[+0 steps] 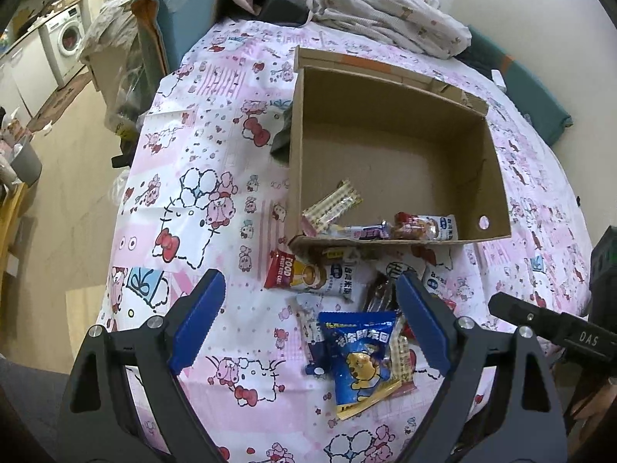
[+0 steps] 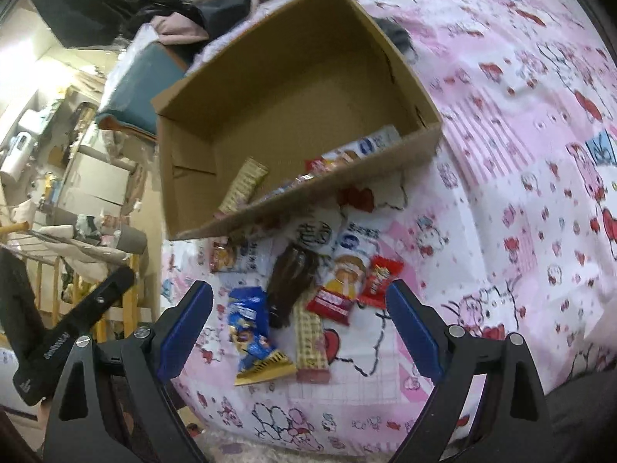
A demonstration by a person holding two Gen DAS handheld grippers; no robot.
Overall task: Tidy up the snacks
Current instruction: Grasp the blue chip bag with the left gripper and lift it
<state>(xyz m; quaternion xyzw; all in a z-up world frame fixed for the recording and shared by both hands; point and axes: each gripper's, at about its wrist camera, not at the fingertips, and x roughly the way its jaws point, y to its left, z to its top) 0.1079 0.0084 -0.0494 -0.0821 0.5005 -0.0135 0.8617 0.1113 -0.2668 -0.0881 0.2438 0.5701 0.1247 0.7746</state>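
An open cardboard box (image 1: 497,177) stands on the pink patterned bedsheet (image 1: 200,154); it also shows in the right wrist view (image 2: 185,177). Inside it lie a checkered wafer pack (image 1: 331,204) and two other snack packs (image 1: 428,227). In front of the box several snacks lie loose: a blue bag (image 1: 362,355), a red-and-white rice cake pack (image 1: 308,276), a brown pack (image 2: 289,285), a small red candy (image 2: 380,279). My left gripper (image 1: 308,320) is open and empty above the blue bag. My right gripper (image 2: 299,326) is open and empty above the loose snacks.
Crumpled clothes and bedding (image 1: 385,7) lie behind the box. The bed's left edge drops to the floor (image 1: 61,208), with a washing machine (image 1: 69,38) far off. The other gripper's handle (image 1: 555,332) sits at the right.
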